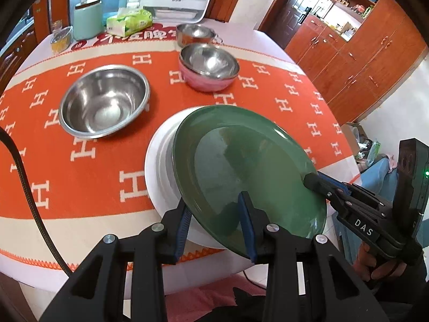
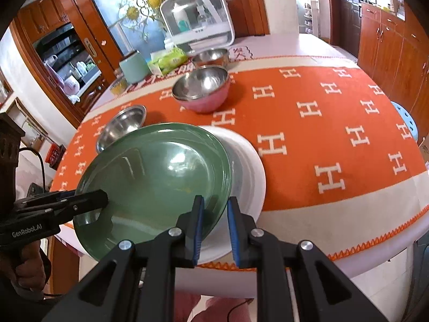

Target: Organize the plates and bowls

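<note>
- Left wrist view: left tool (image 1: 214,212) clamps green plate (image 1: 249,177) rim; right tool (image 1: 312,181) grips opposite rim.
- Plate tilted above white plate (image 1: 158,166), near front bench (image 1: 80,177) edge.

Round table (image 1: 16,263), orange H-patterned cloth (image 1: 88,187), white plate (image 1: 158,166), steel bowl (image 1: 103,102), pink bowl (image 1: 207,67)

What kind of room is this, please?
Most likely a home dining room: a round table with an orange cloth, wooden cabinets along the wall, and steel bowls and a green plate being sorted.
</note>
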